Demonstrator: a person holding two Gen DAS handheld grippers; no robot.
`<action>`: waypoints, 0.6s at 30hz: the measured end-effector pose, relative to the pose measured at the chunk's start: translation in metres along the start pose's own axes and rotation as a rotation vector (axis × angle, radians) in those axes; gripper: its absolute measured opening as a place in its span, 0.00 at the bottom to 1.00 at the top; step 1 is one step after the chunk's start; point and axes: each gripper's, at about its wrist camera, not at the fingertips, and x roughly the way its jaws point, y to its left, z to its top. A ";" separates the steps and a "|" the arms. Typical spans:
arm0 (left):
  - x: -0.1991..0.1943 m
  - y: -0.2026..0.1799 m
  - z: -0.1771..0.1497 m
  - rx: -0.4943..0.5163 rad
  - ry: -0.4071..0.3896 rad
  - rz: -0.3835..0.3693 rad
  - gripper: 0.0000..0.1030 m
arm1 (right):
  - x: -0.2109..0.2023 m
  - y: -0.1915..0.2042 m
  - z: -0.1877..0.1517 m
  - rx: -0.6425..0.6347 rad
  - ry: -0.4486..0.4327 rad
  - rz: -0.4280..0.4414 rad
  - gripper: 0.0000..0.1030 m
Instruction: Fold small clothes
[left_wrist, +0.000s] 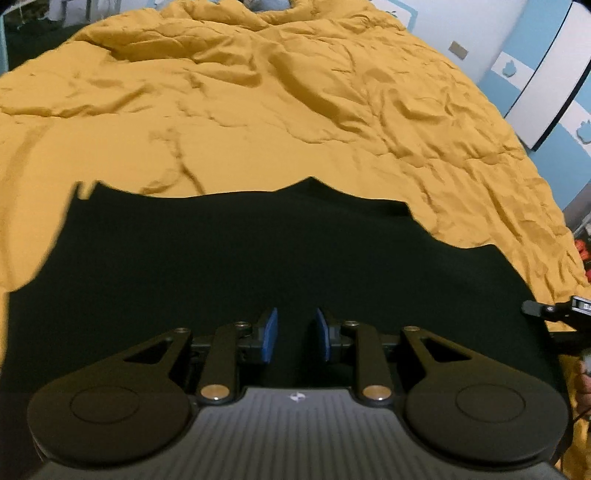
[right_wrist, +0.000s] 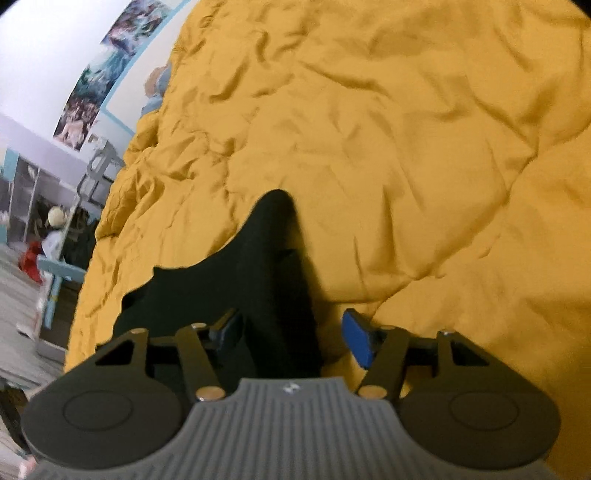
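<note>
the left gripper (left_wrist: 294, 334) hangs over the black garment (left_wrist: 236, 266), blue pads a narrow gap apart, gripping nothing. the right gripper (right_wrist: 291, 338) gapes wide astride the garment's edge, its fold running between the jaws. beyond, the garment lies on a rumpled yellow bedcover (left_wrist: 258, 110).

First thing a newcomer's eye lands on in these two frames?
The black garment spread on the crumpled mustard-yellow bedspread, filling the lower half of the left wrist view. Next, the blue pads of the right gripper, open astride a raised strip of that black cloth.
</note>
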 end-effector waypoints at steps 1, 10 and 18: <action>0.004 -0.003 0.001 0.010 -0.002 -0.007 0.28 | 0.004 -0.005 0.002 0.023 -0.002 0.023 0.53; 0.050 -0.035 0.028 0.119 -0.012 0.009 0.28 | 0.016 -0.015 0.002 0.057 0.006 0.143 0.05; 0.094 -0.044 0.045 0.138 0.013 0.025 0.28 | 0.013 -0.009 0.001 0.015 -0.016 0.149 0.03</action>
